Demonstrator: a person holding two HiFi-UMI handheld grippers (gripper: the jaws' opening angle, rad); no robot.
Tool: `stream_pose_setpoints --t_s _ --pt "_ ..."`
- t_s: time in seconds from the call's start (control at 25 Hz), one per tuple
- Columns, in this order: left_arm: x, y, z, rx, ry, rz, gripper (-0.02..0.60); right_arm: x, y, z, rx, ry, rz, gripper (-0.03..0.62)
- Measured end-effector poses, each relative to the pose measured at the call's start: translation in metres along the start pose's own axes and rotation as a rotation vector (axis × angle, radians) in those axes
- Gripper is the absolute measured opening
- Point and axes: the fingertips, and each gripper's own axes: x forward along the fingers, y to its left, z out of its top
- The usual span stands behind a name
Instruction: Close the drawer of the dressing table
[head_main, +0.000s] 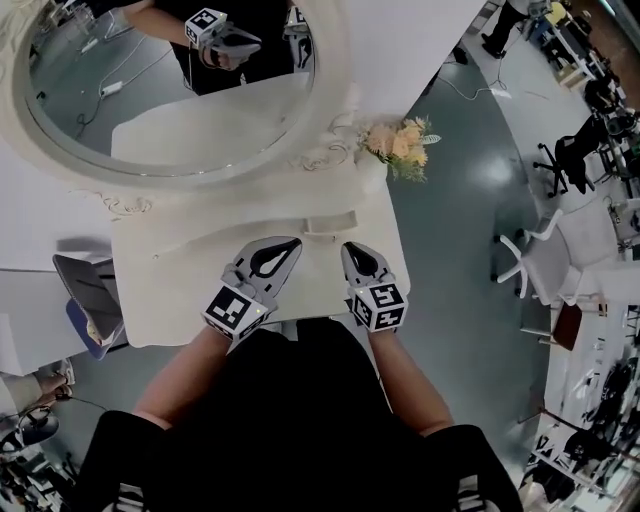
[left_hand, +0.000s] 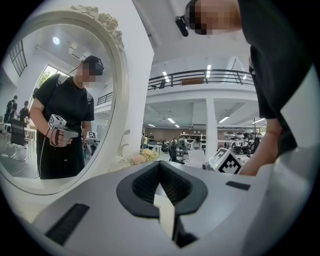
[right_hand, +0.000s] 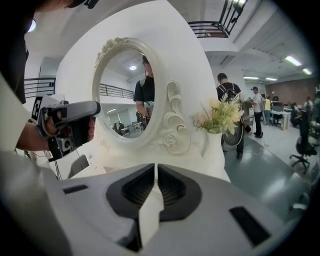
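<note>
Dressing table (head_main: 170, 290), long side running left to right, front edge facing the person.
Left gripper (head_main: 293, 242) and right gripper (head_main: 350, 248) hang over that edge, jaws pressed together on nothing; the drawer is probably hidden beneath it.

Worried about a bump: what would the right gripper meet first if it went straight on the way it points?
Probably the tabletop, short of the mirror's carved frame; the right gripper tilts slightly down over it, though depth is unclear.

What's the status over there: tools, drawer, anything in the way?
Left tool shut, right tool shut, both empty above dressing table. Drawer not clearly visible. Nothing blocking seen.
</note>
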Motion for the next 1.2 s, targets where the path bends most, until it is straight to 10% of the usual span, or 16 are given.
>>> stream_pose_setpoints --t_s 0.68,1.2 --pt "0.026 0.022 -0.036 -0.029 0.023 0.049 -0.006 0.083 -0.046 -0.124 0.082 0.355 -0.090 0.152" --pt "0.025 0.023 -0.047 -0.068 0.042 0.082 -0.006 0.115 -0.062 -0.159 0.076 0.465 -0.121 0.141"
